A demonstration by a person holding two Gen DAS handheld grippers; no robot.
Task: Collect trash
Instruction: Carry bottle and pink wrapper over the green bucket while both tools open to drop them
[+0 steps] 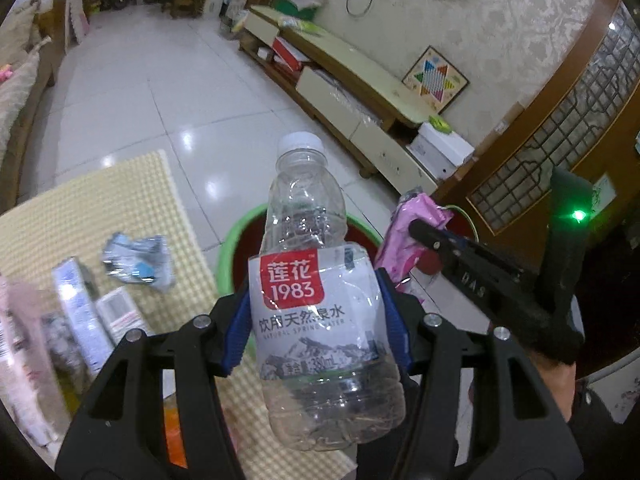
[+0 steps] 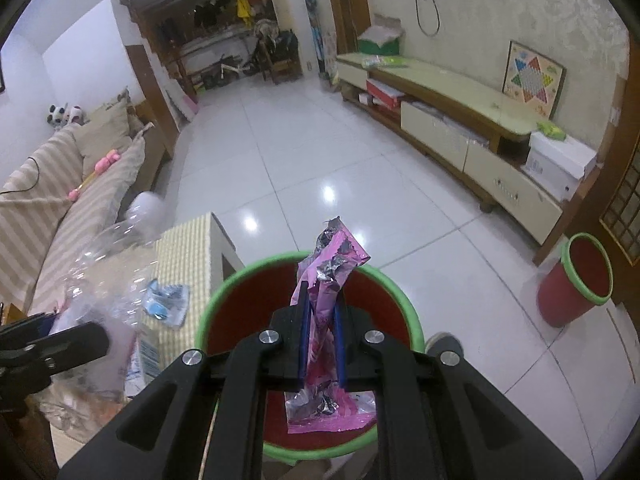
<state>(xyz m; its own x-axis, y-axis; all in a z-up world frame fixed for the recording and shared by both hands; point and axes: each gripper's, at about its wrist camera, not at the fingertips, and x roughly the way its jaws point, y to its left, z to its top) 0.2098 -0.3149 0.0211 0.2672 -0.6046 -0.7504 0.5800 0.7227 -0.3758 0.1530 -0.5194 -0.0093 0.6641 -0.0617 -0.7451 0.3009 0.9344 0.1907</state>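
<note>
Above the bin [image 1: 232, 236], left wrist view: left gripper [image 1: 316, 320] clamps an empty water bottle [image 1: 316, 280]. Right wrist view: right gripper [image 2: 322, 340] pinches a pink wrapper [image 2: 332, 272] directly over the bin's mouth. Step judged: deposit; next, release both.

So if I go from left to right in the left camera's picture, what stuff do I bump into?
Remote on the mat → crumpled wrapper → water bottle in the left gripper → pink wrapper in the right gripper → green light.
</note>
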